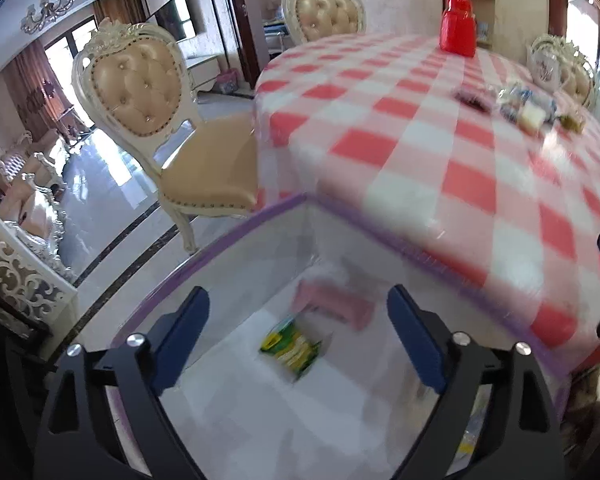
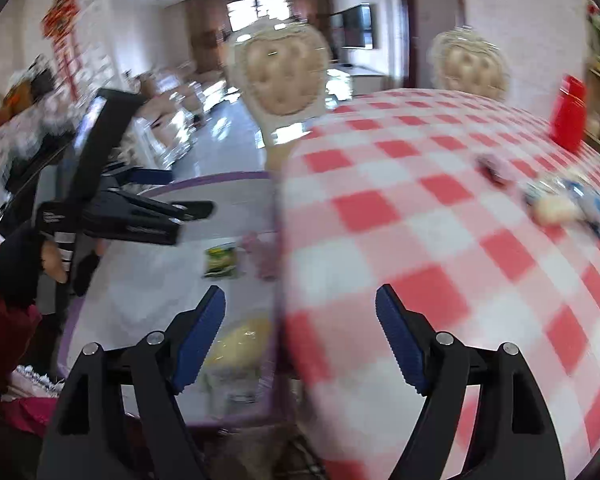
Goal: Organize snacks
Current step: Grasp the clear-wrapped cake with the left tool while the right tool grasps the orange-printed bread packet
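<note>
Snacks partly sorted: green packet (image 1: 291, 348), pink pack (image 1: 332, 304) and yellow bag (image 2: 240, 340) already inside purple-rimmed bin (image 1: 228, 232) beside table (image 1: 420, 152), blurred cluster (image 1: 532, 108) left on checked cloth, left gripper (image 1: 300, 336) and right gripper (image 2: 300, 336) both spread wide, empty.

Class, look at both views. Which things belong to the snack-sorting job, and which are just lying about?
Part of the job:
storage bin
green snack packet
pink packet
snack pile on the table
left tool, open
right tool, open

Just lying about:
red container
chairs
</note>
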`<action>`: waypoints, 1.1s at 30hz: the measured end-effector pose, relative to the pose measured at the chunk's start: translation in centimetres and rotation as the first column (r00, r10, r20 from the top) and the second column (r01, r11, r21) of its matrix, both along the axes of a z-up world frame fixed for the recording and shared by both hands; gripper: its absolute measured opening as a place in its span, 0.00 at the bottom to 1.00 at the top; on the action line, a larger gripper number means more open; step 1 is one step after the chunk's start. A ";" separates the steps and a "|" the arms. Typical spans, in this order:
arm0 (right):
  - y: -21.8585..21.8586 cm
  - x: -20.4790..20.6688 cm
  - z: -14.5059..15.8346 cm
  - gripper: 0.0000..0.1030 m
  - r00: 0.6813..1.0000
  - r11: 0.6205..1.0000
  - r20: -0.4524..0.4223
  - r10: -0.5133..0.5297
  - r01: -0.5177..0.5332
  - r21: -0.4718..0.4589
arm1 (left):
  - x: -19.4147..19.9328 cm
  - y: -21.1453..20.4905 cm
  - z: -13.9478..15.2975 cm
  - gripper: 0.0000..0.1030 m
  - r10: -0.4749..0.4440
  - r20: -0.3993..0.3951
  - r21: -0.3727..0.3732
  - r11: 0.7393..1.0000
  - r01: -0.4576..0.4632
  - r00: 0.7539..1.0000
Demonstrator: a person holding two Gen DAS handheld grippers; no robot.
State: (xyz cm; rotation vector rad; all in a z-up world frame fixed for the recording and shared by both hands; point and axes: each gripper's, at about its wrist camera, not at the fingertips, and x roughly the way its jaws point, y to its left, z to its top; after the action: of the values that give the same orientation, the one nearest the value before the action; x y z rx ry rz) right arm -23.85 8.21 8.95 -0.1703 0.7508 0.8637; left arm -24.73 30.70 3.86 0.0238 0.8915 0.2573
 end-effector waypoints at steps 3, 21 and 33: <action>-4.1 1.7 -0.2 0.77 0.996 0.995 -0.011 -0.094 0.094 0.019 | 1.4 -2.2 1.0 0.93 -0.047 0.023 -0.020 0.999 0.048 0.999; -26.5 11.9 -2.7 0.84 0.835 0.834 -0.114 -0.539 0.548 0.068 | 24.3 -25.8 -0.4 0.96 -0.493 0.046 -0.023 0.869 0.494 0.869; -34.2 26.3 -4.0 0.84 0.695 0.701 -0.251 -0.673 0.708 0.081 | 32.0 -27.3 -2.5 0.96 -0.582 0.017 -0.054 0.811 0.582 0.813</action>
State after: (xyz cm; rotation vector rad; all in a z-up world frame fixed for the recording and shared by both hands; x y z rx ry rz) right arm 2.41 -26.03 4.98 0.3602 0.8416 0.2018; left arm 7.26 3.45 1.37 0.2431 0.8498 -0.3481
